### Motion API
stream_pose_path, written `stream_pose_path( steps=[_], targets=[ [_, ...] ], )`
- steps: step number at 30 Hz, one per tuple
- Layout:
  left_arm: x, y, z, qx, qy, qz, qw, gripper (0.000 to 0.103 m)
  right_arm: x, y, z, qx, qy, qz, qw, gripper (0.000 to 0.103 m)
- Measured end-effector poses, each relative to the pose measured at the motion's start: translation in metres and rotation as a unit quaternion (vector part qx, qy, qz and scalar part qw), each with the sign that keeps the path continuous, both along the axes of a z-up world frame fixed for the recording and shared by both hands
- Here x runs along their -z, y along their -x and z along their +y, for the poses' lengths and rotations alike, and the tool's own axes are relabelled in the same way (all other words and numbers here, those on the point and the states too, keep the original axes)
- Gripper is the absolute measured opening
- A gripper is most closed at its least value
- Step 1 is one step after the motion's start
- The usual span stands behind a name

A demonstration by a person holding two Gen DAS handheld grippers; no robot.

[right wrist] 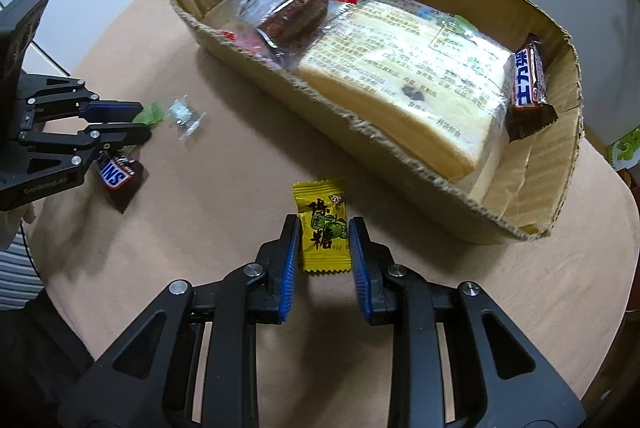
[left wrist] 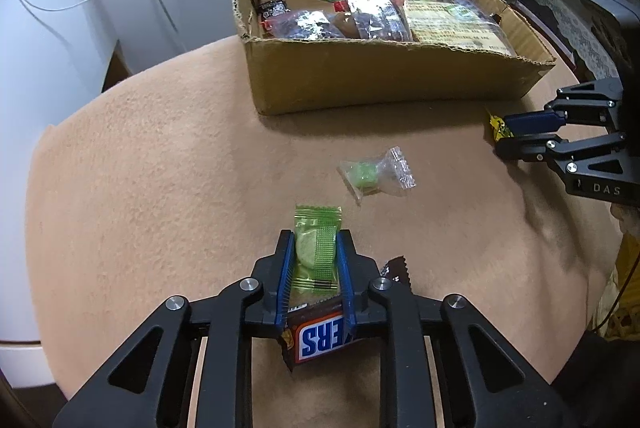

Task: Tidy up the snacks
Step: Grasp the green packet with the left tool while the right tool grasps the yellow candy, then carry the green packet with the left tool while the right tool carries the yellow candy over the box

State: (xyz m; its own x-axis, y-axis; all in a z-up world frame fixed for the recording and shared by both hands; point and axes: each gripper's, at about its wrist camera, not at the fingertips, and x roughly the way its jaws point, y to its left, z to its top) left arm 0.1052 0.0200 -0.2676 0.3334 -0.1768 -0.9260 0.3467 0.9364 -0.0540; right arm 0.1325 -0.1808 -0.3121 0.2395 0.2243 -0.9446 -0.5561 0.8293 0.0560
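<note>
Your left claw [left wrist: 315, 260] is clamped on the green candy [left wrist: 316, 248], whose long axis runs straight forward between the pads. The cardboard box [left wrist: 360, 84] lies ahead of it and a little to the right. Your right claw [right wrist: 325, 252] stands apart around the yellow candy [right wrist: 322, 228], not yet pressing, and here the box is just ahead-right, nearer to this hand.

The scene is viewed from two fisheye cameras, one mounted behind each gripper's fingers and angled steeply down at a tan cloth [left wrist: 160, 188] from close range. The cardboard box [left wrist: 360, 76] is seen ahead from the left wrist, nearer and to the right from the right wrist. Box, cloth and the opposite gripper are shared by both views.
</note>
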Motion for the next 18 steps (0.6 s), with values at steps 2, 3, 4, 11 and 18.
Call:
stream_pose_path(
  steps=[2, 3, 4, 11, 18],
  targets=[
    [-0.001, 0.003, 0.004, -0.004, 0.003, 0.000, 1.0000, 0.019, -0.001, 0.002, -0.004, 0.001, -0.005, -0.001, 1.000, 0.026],
    [0.001, -0.001, 0.001, -0.005, 0.004, 0.000, 1.0000, 0.019, -0.002, 0.002, -0.008, 0.003, -0.008, -0.001, 1.000, 0.026],
    [0.001, 0.000, 0.002, -0.008, 0.005, 0.000, 1.0000, 0.019, -0.003, 0.002, -0.010, 0.005, -0.012, -0.002, 1.000, 0.026],
    [-0.018, 0.005, 0.014, -0.029, 0.023, -0.013, 0.9992, 0.019, -0.027, 0.006, -0.020, 0.009, -0.031, -0.013, 0.999, 0.026],
    [-0.045, 0.004, 0.013, -0.050, 0.050, -0.031, 0.9970, 0.019, -0.053, 0.011, -0.022, 0.024, -0.052, -0.037, 0.998, 0.026]
  ],
)
